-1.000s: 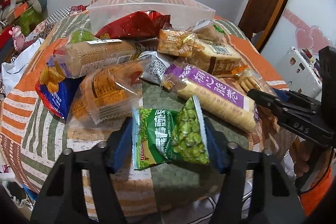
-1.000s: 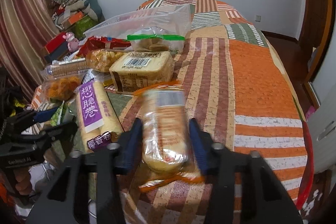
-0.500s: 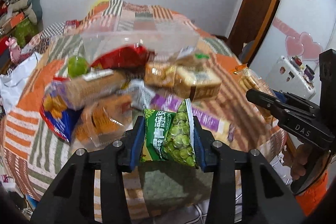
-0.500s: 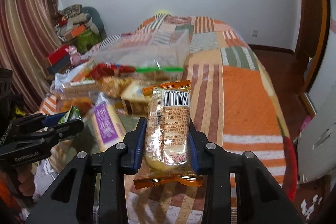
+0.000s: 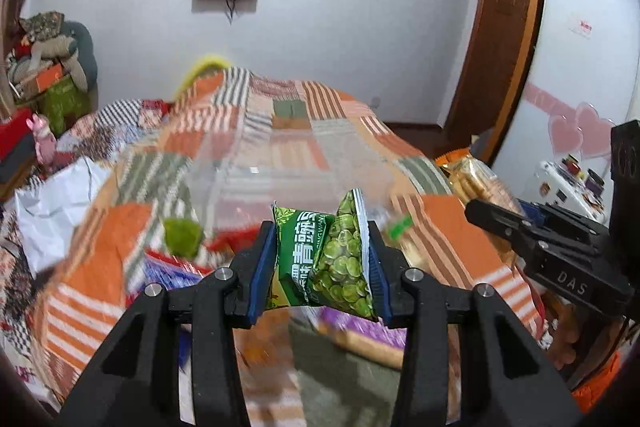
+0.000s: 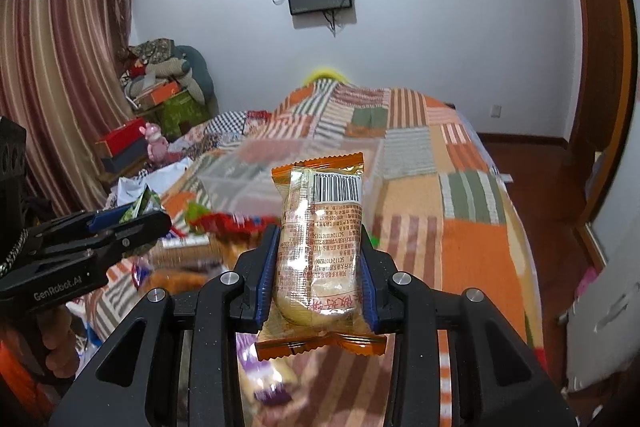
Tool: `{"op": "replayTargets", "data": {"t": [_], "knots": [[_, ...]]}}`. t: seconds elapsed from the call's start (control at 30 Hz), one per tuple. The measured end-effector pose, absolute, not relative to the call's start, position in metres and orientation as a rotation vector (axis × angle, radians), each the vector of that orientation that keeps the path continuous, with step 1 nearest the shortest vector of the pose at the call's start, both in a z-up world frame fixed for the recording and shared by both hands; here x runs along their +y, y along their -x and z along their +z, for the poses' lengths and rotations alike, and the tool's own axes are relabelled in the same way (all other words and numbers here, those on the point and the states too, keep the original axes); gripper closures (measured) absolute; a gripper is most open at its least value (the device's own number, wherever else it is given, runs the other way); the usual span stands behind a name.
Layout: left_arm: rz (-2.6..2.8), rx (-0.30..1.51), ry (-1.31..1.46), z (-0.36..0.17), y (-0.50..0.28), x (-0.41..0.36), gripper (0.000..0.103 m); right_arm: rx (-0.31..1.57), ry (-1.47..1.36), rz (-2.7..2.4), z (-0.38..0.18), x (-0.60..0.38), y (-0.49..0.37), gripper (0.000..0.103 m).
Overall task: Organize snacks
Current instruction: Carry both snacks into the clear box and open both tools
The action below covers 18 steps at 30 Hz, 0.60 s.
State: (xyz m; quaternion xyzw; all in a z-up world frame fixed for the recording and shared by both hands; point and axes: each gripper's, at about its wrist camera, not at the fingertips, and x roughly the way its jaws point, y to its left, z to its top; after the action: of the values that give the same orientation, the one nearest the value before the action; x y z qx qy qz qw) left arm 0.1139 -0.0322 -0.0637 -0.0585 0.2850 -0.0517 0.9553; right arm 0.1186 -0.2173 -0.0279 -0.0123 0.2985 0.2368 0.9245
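Left wrist view: closest in, a green pea snack packet [image 5: 326,259] was held crumpled between the blue pads [image 5: 262,267] of the left gripper [image 5: 320,263], whose jaws had been closing during the last second and were now pinched on it, clear of the patchwork bedspread [image 5: 448,227]. In the right wrist view a clear-wrapped cake packet with orange crimped ends [image 6: 320,255] was clamped upright in the right gripper [image 6: 318,267], jaws narrow around its middle. Below and just beyond both loads the remaining snacks [image 5: 360,327] were seen only as a blur, so their order could not be told. Further off, a clear plastic zip bag [image 5: 280,187] lay on the bedspread, its green seal [image 5: 400,223] probably marking the mouth. For the step to be done well, both packets would best be kept lifted above the pile, carried one after the other to that mouth, and the squeeze kept light, since the pea packet was already buckled and the cake looked soft. Release would be best made only once each packet was well inside.
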Motion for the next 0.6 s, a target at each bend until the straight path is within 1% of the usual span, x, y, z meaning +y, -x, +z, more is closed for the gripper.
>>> {"op": "replayTargets", "data": {"t": [0.33,0.6], "knots": [[-0.055,0.52,0.068,-0.034,-0.162,-0.004,0.061,0.555,0.031,0.5,-0.011,-0.198,-0.149,0.071],[-0.041,0.55,0.069,-0.038,-0.201,0.013,0.061,0.564,0.003,0.499,-0.009,-0.19,-0.179,0.071]]}}
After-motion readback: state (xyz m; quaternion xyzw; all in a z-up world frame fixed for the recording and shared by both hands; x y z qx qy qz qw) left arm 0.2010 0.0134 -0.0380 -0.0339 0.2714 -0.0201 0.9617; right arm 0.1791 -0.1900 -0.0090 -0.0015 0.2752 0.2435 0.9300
